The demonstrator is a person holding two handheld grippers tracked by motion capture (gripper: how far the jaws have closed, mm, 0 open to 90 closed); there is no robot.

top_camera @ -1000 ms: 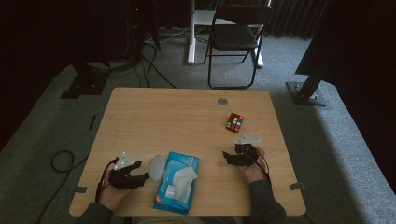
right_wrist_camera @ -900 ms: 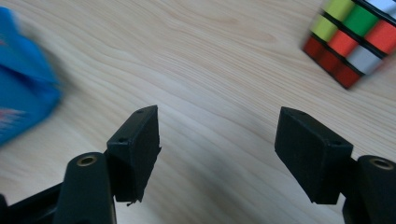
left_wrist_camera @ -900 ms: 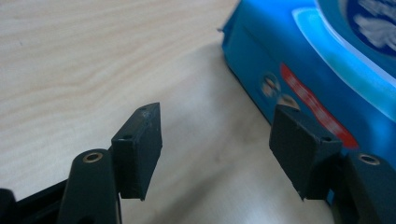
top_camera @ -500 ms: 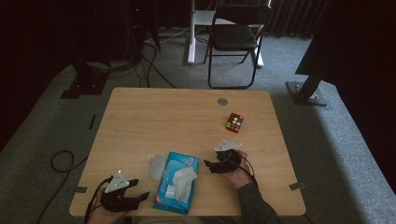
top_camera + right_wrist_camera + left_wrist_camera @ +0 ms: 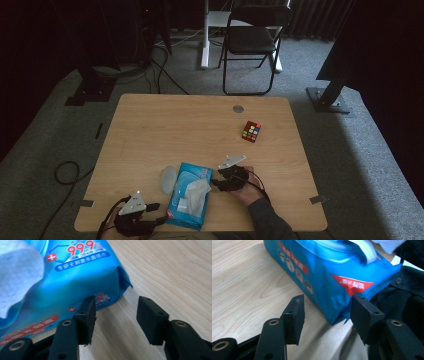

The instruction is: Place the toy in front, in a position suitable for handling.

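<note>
the blue wipes pack [image 5: 75, 277] carries "99.9%" in red on its top face, a white cross on a red square beside it, and a dark band of white chinese characters below; a red panel on its side [image 5: 352, 283] bears more chinese lettering, too small to read.

blue wipes pack [image 5: 332, 277] between parted jaws.

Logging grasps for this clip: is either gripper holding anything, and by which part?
Nothing is held. Both the left gripper and the right gripper are open beside the blue wipes pack.
</note>
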